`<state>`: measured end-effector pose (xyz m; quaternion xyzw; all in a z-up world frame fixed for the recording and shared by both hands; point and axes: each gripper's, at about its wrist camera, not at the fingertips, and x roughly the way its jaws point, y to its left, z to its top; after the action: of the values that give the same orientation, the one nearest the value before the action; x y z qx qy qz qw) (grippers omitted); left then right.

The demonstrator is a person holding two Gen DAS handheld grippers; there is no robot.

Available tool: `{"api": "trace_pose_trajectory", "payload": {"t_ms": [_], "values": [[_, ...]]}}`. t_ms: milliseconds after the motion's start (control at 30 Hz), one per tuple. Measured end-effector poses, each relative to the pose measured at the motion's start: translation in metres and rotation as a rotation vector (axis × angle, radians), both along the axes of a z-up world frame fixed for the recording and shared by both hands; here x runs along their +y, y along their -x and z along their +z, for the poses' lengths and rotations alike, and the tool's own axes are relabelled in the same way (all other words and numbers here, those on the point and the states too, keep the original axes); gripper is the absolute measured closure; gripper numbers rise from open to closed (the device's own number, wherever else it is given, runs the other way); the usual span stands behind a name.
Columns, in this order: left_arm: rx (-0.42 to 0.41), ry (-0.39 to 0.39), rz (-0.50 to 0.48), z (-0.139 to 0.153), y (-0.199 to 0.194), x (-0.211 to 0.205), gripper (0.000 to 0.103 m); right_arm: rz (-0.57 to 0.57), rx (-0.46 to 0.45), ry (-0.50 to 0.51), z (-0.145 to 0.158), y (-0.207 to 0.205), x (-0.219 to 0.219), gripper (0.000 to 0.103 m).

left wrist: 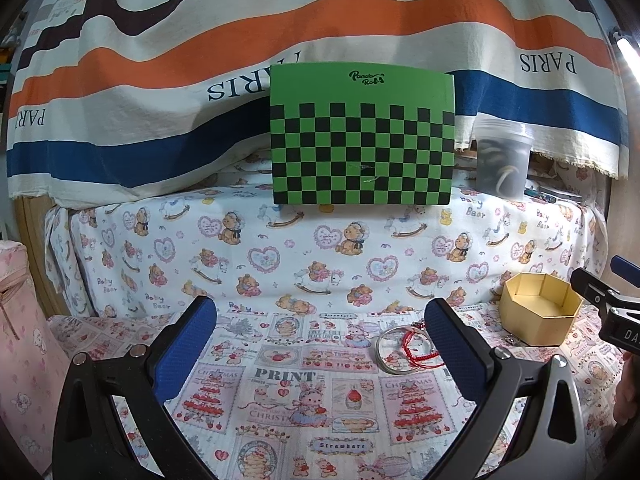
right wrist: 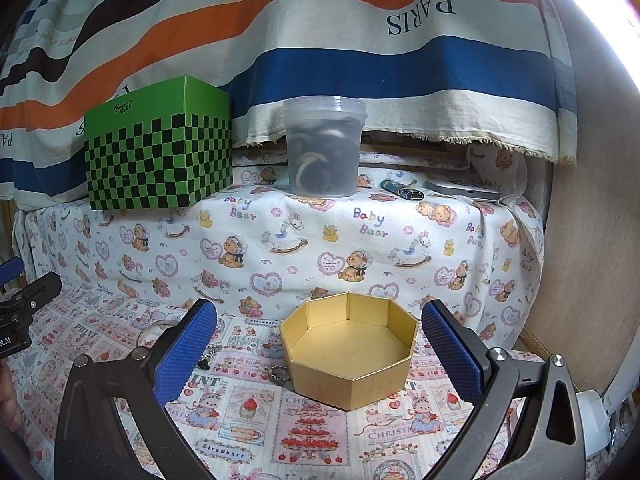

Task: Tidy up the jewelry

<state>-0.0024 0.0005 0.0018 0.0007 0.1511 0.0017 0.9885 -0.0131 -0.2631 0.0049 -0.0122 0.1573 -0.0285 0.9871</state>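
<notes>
Showing red cord bracelet (left wrist: 416, 350) left view only; gold box (right wrist: 348, 354) empty.

1. The gold box (right wrist: 347, 360) stands open-topped, nothing above it, between the spread fingers (right wrist: 188, 352) of the right gripper (right wrist: 318, 350).
2. Left of the gold box, small trinkets (right wrist: 280, 374) touch or nearly touch its wall.
3. Farther left, a silver bangle (left wrist: 400, 350) with a red cord (left wrist: 412, 350) lies flat.
4. Behind the gold box, a raised ledge (right wrist: 280, 236) carries a green checkered box (right wrist: 160, 148) and a plastic tub (right wrist: 324, 148).
</notes>
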Motion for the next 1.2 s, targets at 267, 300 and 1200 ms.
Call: {"api": "trace_pose_trajectory", "payload": {"t_ms": [267, 300, 1200], "values": [[0.000, -0.004, 0.001, -0.0006, 0.0010, 0.0010, 0.000, 0.008, 0.005, 0.001, 0.0002, -0.0001, -0.0010, 0.000], [0.001, -0.004, 0.000, -0.0007, 0.0009, 0.0012, 0.000, 0.007, 0.005, 0.001, 0.0001, -0.0005, -0.0005, 0.000], [0.015, -0.009, -0.009, -0.0025, -0.0009, -0.0029, 0.000, 0.009, 0.008, 0.004, 0.0000, -0.0006, 0.0007, 0.000]]}}
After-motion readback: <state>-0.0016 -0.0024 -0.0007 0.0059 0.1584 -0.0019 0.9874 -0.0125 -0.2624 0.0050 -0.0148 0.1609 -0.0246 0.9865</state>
